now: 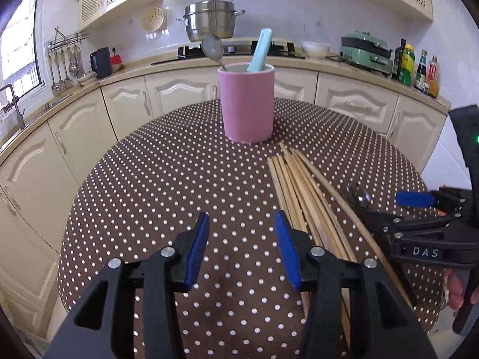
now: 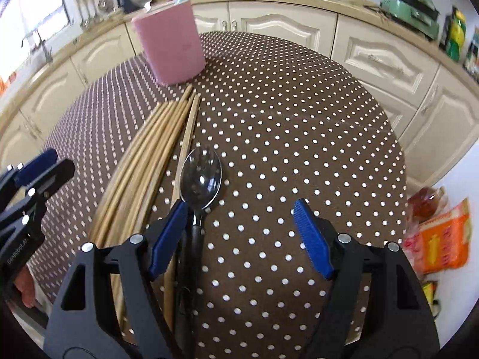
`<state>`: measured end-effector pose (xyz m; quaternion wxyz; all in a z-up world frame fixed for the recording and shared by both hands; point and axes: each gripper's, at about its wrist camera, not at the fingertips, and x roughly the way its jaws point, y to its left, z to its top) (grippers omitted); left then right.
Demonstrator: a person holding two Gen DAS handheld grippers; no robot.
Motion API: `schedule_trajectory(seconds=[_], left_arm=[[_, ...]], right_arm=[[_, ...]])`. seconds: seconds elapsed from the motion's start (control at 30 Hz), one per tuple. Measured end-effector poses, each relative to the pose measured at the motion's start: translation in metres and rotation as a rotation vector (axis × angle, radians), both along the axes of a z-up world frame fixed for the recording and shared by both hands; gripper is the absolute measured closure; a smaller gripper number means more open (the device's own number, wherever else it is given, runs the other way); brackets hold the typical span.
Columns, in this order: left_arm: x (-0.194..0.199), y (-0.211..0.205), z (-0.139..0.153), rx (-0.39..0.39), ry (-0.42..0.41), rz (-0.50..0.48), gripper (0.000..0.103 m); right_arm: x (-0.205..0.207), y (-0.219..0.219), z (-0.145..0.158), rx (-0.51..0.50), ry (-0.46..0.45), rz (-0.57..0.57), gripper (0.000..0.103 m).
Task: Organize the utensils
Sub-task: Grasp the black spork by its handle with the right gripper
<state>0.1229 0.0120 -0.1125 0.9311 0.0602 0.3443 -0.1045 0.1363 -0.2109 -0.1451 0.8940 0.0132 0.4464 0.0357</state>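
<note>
A pink cup stands at the far middle of the brown dotted table. A metal spoon and a light blue handle stick out of it. A bundle of several wooden chopsticks lies to its near right. Right of the chopsticks lies a dark metal spoon, bowl pointing away. My right gripper is open low over the spoon's handle, which runs just inside its left pad. My left gripper is open over bare cloth, left of the chopsticks, with nothing between its jaws.
Cream cupboards and a counter curve round behind the table, with a steel pot on the hob, a green cooker and bottles. Orange food packets lie past the table's right edge. A hand shows behind each gripper.
</note>
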Motion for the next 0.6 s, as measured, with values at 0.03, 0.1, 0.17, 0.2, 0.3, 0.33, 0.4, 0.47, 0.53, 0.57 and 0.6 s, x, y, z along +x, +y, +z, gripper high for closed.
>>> schedule_trajectory(seconds=[0.03,0.1,0.17,0.2,0.3,0.33,0.4,0.47,0.53,0.57,0.6], left_arm=[[-0.001,0.000,-0.002,0.000,0.006,0.000,0.057],[-0.002,0.000,-0.006,-0.005,0.021,0.001,0.057],[-0.003,0.001,-0.008,-0.005,0.028,0.005,0.057],[-0.004,0.001,-0.009,-0.002,0.027,0.010,0.057],[-0.006,0.002,-0.009,0.006,0.027,0.015,0.056],[-0.007,0.003,-0.009,0.007,0.027,0.015,0.056],[-0.009,0.004,-0.009,0.011,0.019,0.020,0.055],[-0.009,0.005,-0.008,0.010,0.012,0.029,0.054],[-0.009,0.005,-0.008,0.008,0.015,0.028,0.054],[-0.009,0.006,-0.008,0.006,0.017,0.030,0.054],[-0.009,0.006,-0.008,0.003,0.017,0.032,0.054]], right_arm=[[0.000,0.000,0.000,-0.005,0.004,-0.001,0.030],[-0.002,0.002,0.001,-0.033,0.009,-0.001,0.030],[-0.003,0.002,0.004,-0.044,0.020,-0.006,0.030],[-0.005,0.001,0.004,-0.049,0.021,-0.007,0.030],[-0.010,0.003,0.005,-0.081,0.029,-0.003,0.030],[-0.012,0.004,0.005,-0.085,0.033,0.005,0.030],[-0.015,0.005,0.004,-0.088,0.040,0.023,0.030],[-0.017,0.006,0.000,-0.092,0.059,0.029,0.030],[-0.017,0.006,0.001,-0.086,0.075,0.017,0.030],[-0.018,0.005,0.002,-0.081,0.078,0.021,0.030],[-0.019,0.005,0.003,-0.081,0.078,0.024,0.030]])
